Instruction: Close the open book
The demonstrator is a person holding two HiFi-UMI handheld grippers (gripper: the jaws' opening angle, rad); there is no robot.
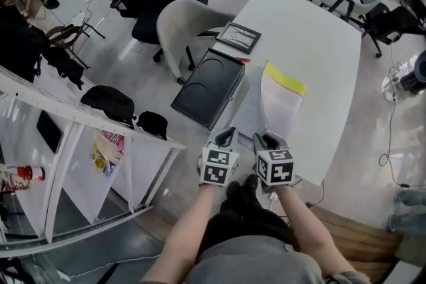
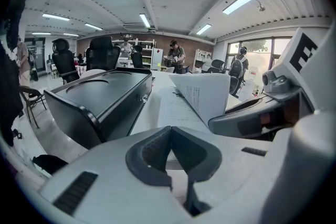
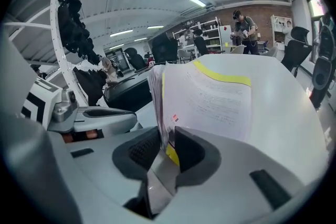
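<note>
White counter (image 1: 313,36) carries the open book (image 1: 283,103) by its near edge, just right of a black case (image 1: 210,86). The right hand-held gripper (image 3: 167,139) has its jaws narrowly parted round the book's right half. Its pads sit against the sheaf and yellow-edged cover, which stand steeply raised. The left hand-held gripper (image 2: 170,131), jaws together and empty, sits over the flat left page.

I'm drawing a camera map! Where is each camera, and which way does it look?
Head view: on the person's head, looking steeply down at the white table, open book, forearms, left gripper and right gripper.
Left gripper view: rides that gripper, looking along its closed jaws toward the black case.
Right gripper view: rides that gripper, facing the book's lifted pages between its jaws.
Shared: all three show the book.
</note>
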